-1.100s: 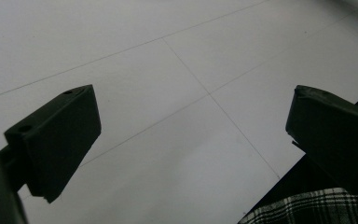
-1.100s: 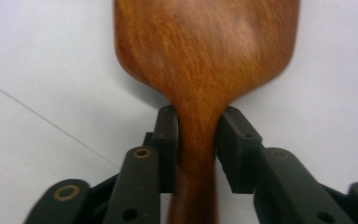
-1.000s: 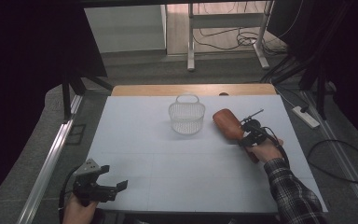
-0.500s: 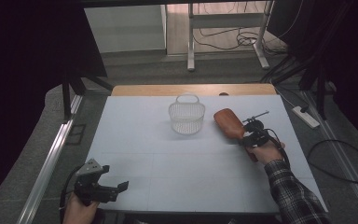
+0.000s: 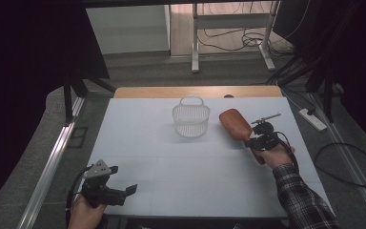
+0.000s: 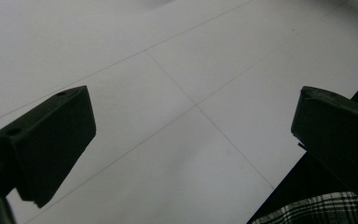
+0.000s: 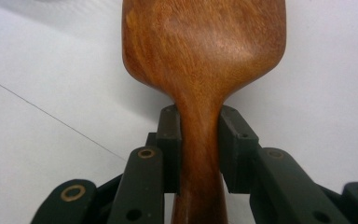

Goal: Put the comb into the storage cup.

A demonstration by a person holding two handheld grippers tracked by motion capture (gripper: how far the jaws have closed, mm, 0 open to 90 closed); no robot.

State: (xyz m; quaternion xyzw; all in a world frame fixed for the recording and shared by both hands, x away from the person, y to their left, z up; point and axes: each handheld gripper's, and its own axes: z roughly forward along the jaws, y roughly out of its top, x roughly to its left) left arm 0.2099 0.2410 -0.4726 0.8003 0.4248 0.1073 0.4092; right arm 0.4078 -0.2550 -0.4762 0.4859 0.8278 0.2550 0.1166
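In the high view, the right hand-held gripper [image 5: 255, 137] sits right of centre in the frame, held by a hand [image 5: 275, 155] in a plaid sleeve [image 5: 301, 200] that comes in from the lower right. Its jaws are clamped narrowly on the neck of a reddish-brown wooden paddle brush with a rounded oval head [image 5: 235, 124]; the head points toward the upper left of the frame and lies low over the white table [image 5: 171, 157], whether touching it or not cannot be told. In the right gripper view the two black pads press on either side of the brush's neck [image 7: 200, 126], just below where the broad head flares out, and the handle runs down between the jaw links toward the bottom edge.

Just left of the brush head in the high view, near it but apart, stands a small translucent white plastic basket with a loop handle [image 5: 190, 119], upright in the upper middle of the table.

The left hand-held gripper [image 5: 119, 183] is in the lower left of the high view, well apart from basket and brush, at the table's near edge. Its jaws have just been opening and stand wide with nothing between them; in the left gripper view the two black pads [image 6: 51, 140] sit at opposite sides of the frame over bare white table crossed by thin lines
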